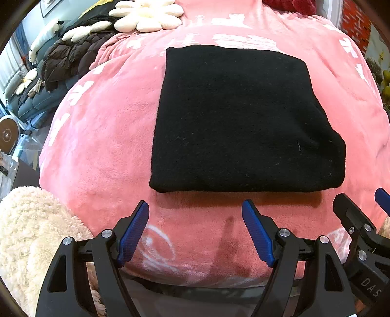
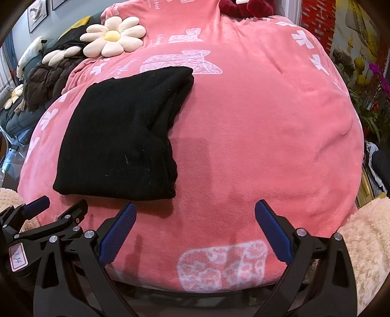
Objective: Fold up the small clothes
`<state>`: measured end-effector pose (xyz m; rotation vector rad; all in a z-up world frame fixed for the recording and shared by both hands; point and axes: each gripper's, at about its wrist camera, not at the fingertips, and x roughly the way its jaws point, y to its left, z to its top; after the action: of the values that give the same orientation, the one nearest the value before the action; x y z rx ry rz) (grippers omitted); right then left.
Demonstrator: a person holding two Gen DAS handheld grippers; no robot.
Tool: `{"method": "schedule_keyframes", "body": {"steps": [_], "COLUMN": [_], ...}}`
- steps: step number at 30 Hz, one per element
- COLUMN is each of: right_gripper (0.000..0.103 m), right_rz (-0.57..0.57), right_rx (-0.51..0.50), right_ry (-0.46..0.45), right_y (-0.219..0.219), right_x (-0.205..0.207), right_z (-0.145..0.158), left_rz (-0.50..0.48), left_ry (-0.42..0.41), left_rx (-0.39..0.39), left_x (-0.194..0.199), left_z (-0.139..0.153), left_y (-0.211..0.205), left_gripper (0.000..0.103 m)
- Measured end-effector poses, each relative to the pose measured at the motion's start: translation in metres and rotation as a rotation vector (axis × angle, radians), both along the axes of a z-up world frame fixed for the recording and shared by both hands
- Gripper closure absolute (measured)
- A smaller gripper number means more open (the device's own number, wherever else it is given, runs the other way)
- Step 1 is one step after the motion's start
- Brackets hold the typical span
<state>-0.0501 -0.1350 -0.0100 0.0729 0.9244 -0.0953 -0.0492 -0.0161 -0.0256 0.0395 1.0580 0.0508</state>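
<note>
Left gripper [image 1: 195, 207] spread wide, holding nothing, blue pads [image 1: 132, 234] hovering over the pink blanket [image 1: 102, 136] just short of the near edge of the folded black garment [image 1: 238, 117]. Right gripper [image 2: 195, 211] likewise wide and not holding anything, its left pad [image 2: 119, 232] just near of the garment's near-right corner, its right pad well off to the right of the garment over bare blanket. Each gripper shows at the edge of the other's view: right one at the left wrist view's lower right, left one at the right wrist view's lower left, both near of the garment. Garment lies flat on the blanket as a thick, roughly rectangular stack; near edge is a rounded fold, and the right wrist view shows layered edges along its right side with a notch partway up. Cream fleece fabric [image 1: 31, 231] sits near-left of the garment, off the blanket's edge; similar fleece [image 2: 365, 243] at the near right. White bow print [image 2: 181, 62] on the blanket just beyond the garment's far edge. Daisy-shaped cushion [image 2: 113, 36] far-left of the garment, beside a dark puffer jacket [image 2: 48, 80]. Dark red plush item [image 2: 246, 8] at the far end, detail unclear. Flowers and foliage [image 2: 365, 80] well right of the garment.
</note>
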Motion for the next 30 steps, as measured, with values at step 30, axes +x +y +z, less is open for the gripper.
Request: {"method": "schedule_keyframes", "body": {"steps": [30], "right_gripper": [0.007], "right_rz": [0.002], "right_rx": [-0.004], "right_ry": [0.000], "right_y": [-0.0030], "right_x": [0.0013], "right_z": [-0.0004], "left_rz": [-0.008], "left_ry": [0.001], "left_rx": [0.006], "left_x": [0.0013], "left_z": [-0.0005], "left_y": [-0.0013], "left_gripper": [0.027]}}
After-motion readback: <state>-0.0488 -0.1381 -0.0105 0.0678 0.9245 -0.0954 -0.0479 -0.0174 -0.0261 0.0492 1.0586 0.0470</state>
